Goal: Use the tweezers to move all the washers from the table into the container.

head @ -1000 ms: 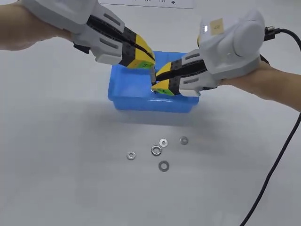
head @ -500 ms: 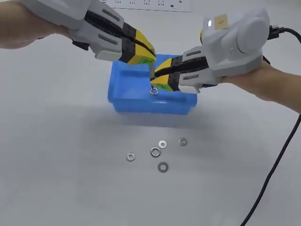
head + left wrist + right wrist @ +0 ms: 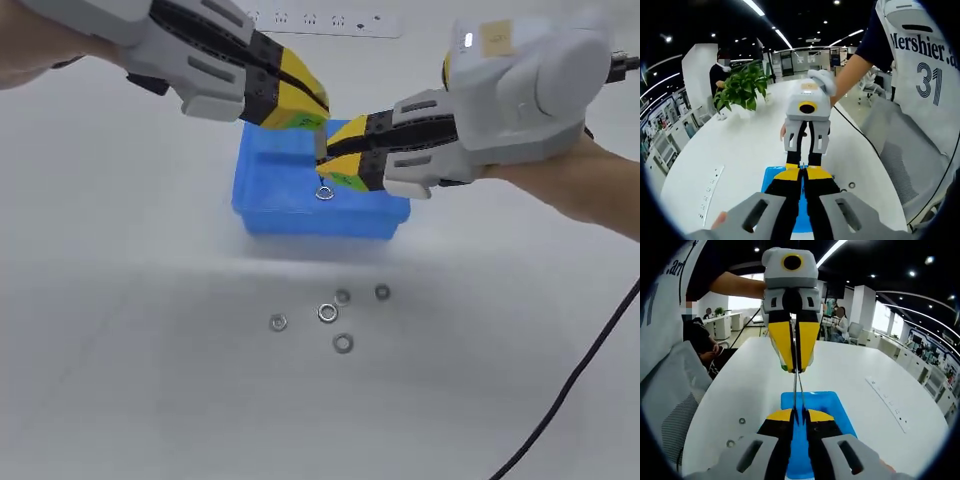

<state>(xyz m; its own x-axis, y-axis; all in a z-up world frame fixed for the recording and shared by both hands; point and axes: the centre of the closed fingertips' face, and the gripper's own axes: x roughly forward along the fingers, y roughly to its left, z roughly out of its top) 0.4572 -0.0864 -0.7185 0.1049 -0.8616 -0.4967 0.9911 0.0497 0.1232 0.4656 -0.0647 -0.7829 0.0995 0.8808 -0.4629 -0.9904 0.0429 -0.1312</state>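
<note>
Thin metal tweezers [image 3: 797, 385] run between both grippers. My left gripper [image 3: 312, 116], coming in from the upper left, is shut on their upper end. My right gripper [image 3: 335, 168], from the right, is shut around their middle. A small washer [image 3: 324, 193] hangs at the tweezer tips over the blue container [image 3: 265, 190]. Several more washers lie on the white table in front of the container, among them one [image 3: 278, 322] at the left and one [image 3: 343, 343] nearest me. The left gripper view looks down on the container [image 3: 771, 176] past its own jaws.
A white power strip [image 3: 320, 22] lies beyond the container. A black cable [image 3: 580, 370] trails from the right gripper across the table's right side. Two washers [image 3: 742, 420] show left of the container in the right gripper view. People and a plant [image 3: 742, 87] stand far behind.
The head camera has shifted. Both grippers with the tweezers have lifted slightly, and the washer now shows at the tips above the container's front part.
</note>
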